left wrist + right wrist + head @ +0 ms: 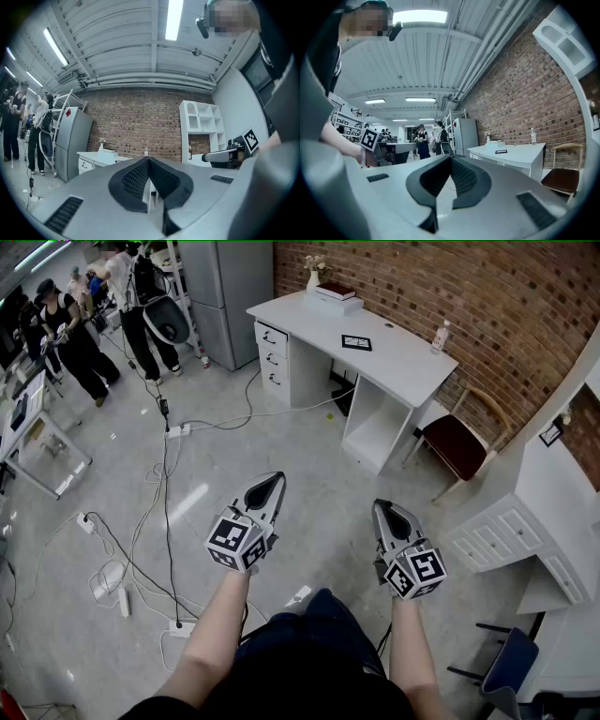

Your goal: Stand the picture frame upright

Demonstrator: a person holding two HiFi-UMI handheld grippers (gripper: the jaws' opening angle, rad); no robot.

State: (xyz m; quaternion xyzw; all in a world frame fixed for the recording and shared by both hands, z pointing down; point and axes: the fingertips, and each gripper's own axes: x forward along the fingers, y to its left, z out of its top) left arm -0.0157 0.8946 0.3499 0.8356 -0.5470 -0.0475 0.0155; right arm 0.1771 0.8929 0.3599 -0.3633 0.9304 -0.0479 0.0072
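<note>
In the middle of the room, above grey floor, the person holds both grippers out in front of the body, about level, with the two bare forearms stretched forward side by side. The left gripper points ahead and a little to the right, and the right gripper points ahead and a little to the left, so the tips lean toward each other but stay well apart. The jaws of each gripper are closed together, and nothing is between them. The picture frame lies flat on the white desk, near the middle of the top and far from both grippers. The desk stands with its long back edge along the brick wall. A bottle stands at its right end, and a vase with books at its far end. A chair stands right of the desk, and a white cabinet closes the right side. Between the grippers and the desk the floor is open. Cables run over the floor on the left, and people stand far off there.
</note>
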